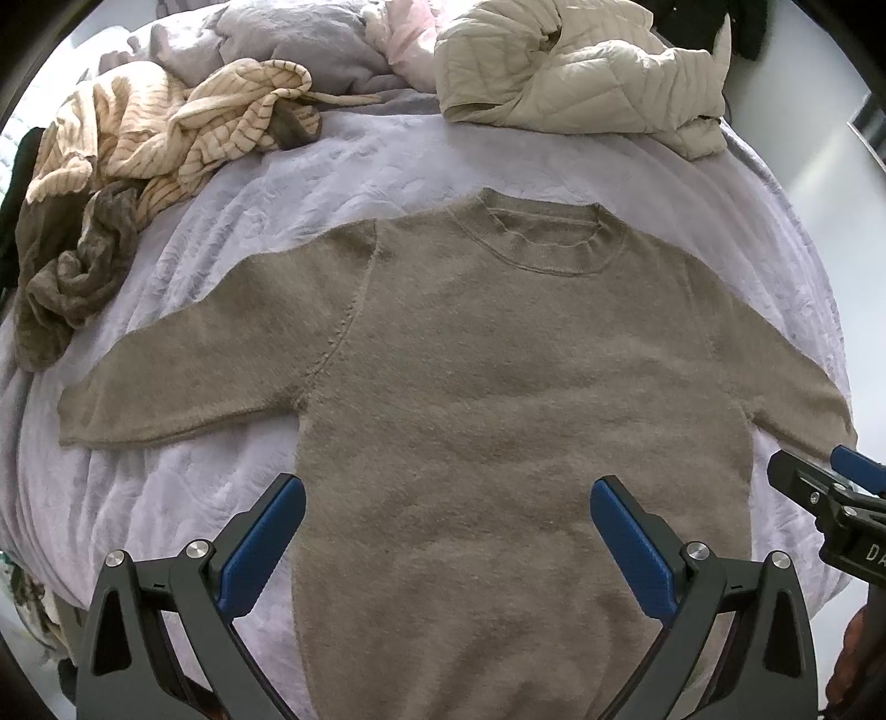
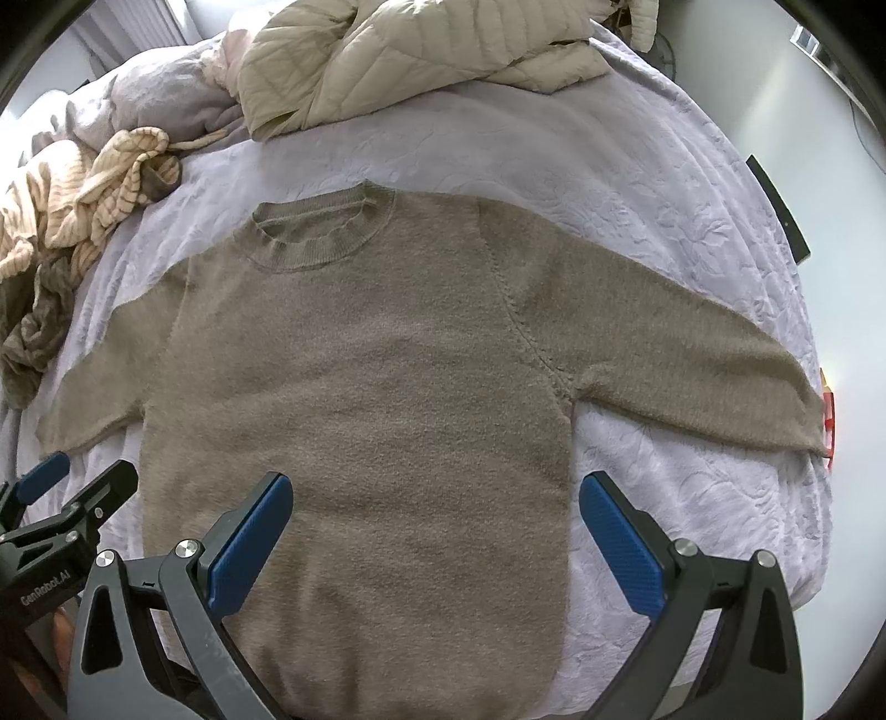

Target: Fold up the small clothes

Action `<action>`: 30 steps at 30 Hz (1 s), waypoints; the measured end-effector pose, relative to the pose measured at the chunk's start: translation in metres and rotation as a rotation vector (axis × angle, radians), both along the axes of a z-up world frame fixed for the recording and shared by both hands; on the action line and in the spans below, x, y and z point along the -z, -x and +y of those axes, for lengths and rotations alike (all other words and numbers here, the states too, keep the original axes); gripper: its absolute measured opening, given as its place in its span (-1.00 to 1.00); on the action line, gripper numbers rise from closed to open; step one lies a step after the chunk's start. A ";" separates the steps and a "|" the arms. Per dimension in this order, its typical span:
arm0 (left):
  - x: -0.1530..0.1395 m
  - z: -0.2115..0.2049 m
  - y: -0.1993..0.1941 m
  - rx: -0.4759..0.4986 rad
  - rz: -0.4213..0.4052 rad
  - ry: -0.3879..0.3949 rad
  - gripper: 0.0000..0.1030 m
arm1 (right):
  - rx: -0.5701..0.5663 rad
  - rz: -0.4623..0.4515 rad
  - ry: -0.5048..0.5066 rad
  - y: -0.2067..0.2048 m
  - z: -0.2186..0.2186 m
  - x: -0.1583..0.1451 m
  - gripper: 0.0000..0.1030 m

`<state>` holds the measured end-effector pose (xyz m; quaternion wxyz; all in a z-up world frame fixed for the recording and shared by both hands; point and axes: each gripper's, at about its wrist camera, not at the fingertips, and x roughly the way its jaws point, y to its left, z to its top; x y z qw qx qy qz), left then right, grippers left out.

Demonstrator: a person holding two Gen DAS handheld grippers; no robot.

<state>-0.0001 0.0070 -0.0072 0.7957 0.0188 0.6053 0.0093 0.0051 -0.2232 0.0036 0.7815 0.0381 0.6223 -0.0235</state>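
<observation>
A taupe knit sweater point(image 1: 498, 376) lies flat, front up, on the lilac bedspread point(image 1: 183, 487), both sleeves spread out sideways and its collar at the far end. In the right wrist view the same sweater point(image 2: 360, 376) fills the middle. My left gripper point(image 1: 446, 523) hovers open above the sweater's lower left body, holding nothing. My right gripper point(image 2: 434, 520) stands open above the lower right body and side edge, also holding nothing. The right gripper point(image 1: 825, 476) shows at the right edge of the left wrist view; the left gripper point(image 2: 66, 487) shows at the left edge of the right wrist view.
A cream striped garment point(image 1: 160, 133) and a brown crumpled cloth point(image 1: 72, 271) are piled at the far left. A beige quilted jacket point(image 1: 581, 72) lies at the far end. Grey bedding point(image 1: 288, 39) is bunched behind. The bedspread point(image 2: 692, 498) drops off at the right edge.
</observation>
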 end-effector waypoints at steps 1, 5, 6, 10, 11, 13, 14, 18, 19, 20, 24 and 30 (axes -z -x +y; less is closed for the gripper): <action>0.000 0.000 0.000 0.005 0.001 -0.003 1.00 | -0.002 0.000 0.002 0.000 0.000 0.000 1.00; 0.003 0.001 -0.004 0.025 0.023 0.031 1.00 | -0.009 0.002 0.007 -0.001 0.003 0.001 1.00; 0.003 0.002 -0.004 0.023 0.026 0.039 1.00 | -0.009 0.002 0.008 -0.001 0.003 0.001 1.00; 0.004 0.006 -0.005 0.007 0.018 0.078 1.00 | -0.010 0.003 0.011 -0.001 0.004 0.001 1.00; 0.004 0.006 -0.005 0.008 0.010 0.075 1.00 | -0.012 0.004 0.013 -0.002 0.005 0.001 1.00; 0.004 0.005 -0.005 0.020 0.007 0.067 1.00 | -0.013 0.004 0.014 -0.002 0.005 0.001 1.00; 0.004 0.004 -0.005 0.027 0.009 0.063 1.00 | -0.014 0.004 0.015 -0.002 0.006 0.002 1.00; 0.006 0.004 -0.006 0.034 0.028 0.063 1.00 | -0.016 0.005 0.016 -0.003 0.007 0.002 1.00; 0.006 0.004 -0.006 0.029 0.027 0.060 1.00 | -0.016 0.005 0.016 -0.003 0.007 0.002 1.00; 0.007 0.005 -0.006 0.023 0.029 0.065 1.00 | -0.016 0.005 0.018 -0.003 0.007 0.002 1.00; 0.008 0.009 -0.006 -0.009 0.033 0.089 1.00 | -0.016 0.007 0.018 -0.003 0.007 0.003 1.00; 0.009 0.008 -0.005 0.000 0.021 0.056 1.00 | -0.023 0.016 0.023 -0.004 0.009 0.008 1.00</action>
